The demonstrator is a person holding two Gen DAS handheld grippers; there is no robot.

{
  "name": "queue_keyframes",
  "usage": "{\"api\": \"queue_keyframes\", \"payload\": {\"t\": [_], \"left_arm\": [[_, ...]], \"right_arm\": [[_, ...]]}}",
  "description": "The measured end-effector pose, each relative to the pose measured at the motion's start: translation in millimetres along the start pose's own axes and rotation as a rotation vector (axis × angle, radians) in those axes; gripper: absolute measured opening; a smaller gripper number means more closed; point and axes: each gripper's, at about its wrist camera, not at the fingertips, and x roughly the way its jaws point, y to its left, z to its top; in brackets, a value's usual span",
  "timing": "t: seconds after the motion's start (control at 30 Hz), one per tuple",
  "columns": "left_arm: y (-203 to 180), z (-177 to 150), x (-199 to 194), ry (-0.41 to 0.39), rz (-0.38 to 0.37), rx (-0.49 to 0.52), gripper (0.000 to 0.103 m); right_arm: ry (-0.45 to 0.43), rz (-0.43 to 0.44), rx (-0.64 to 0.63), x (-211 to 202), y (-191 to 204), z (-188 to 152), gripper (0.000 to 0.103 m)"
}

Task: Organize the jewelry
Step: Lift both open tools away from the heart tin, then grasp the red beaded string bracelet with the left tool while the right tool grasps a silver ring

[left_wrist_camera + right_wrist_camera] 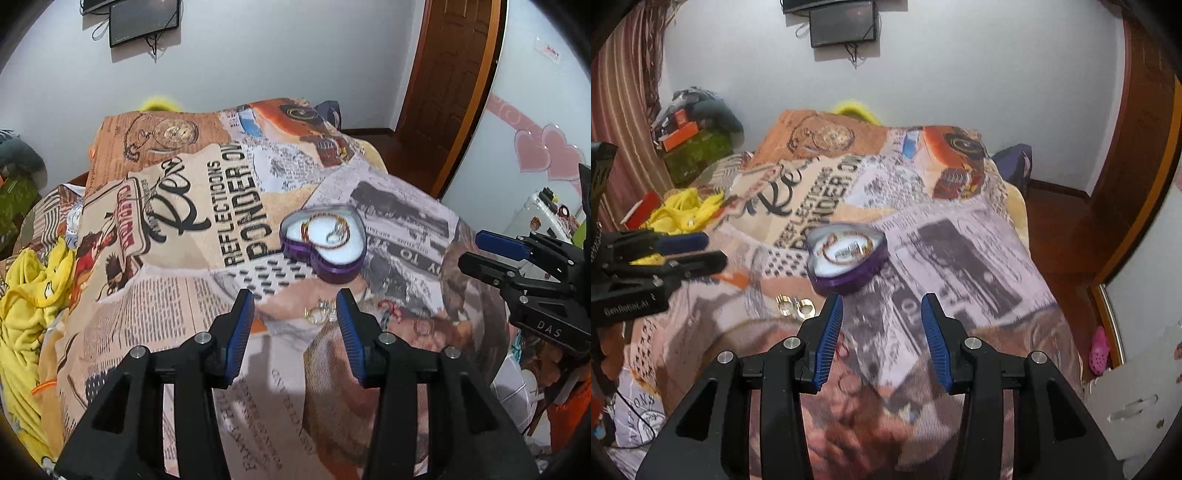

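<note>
A purple heart-shaped jewelry box (pixel 325 243) lies open on the printed blanket, with a bracelet and a ring (pixel 334 230) on its white lining. It also shows in the right wrist view (pixel 847 260), blurred. Loose gold and silver rings (pixel 319 310) lie on the blanket just in front of the box, between my left gripper's tips; they also show in the right wrist view (pixel 796 305). A thin red bracelet (pixel 391 308) lies to their right. My left gripper (pixel 295 295) is open and empty above the rings. My right gripper (pixel 882 301) is open and empty, just short of the box.
The newspaper-print blanket (pixel 177 295) covers a bed. Yellow clothing (pixel 29 295) lies at its left edge. A wooden door (pixel 443 92) stands at the back right, and a dark screen (pixel 144 18) hangs on the wall. Cluttered items sit at the right (pixel 546 214).
</note>
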Motion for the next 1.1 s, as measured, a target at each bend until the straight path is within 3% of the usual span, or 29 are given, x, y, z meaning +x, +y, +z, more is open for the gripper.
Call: {"api": "queue_keyframes", "payload": {"t": [0.43,0.83,0.97,1.1], "left_arm": [[-8.4,-39.0,25.1,0.126,-0.045,0.014,0.045],[-29.1,-47.3,47.9,0.183,-0.122,0.023,0.045],[-36.8,-46.0,54.1,0.193,-0.144,0.036,0.045],[-45.5,-43.1,61.7,0.205,-0.162,0.05,0.045]], "right_arm": [[0.166,0.068,-0.016,32.5,13.7,-52.6,0.04],[0.143,0.104,-0.024,39.6,12.4,-62.6,0.04],[0.128,0.101,-0.037,41.7,14.7,-62.4,0.02],[0.119,0.11,-0.042,41.1,14.7,-62.8,0.02]]}}
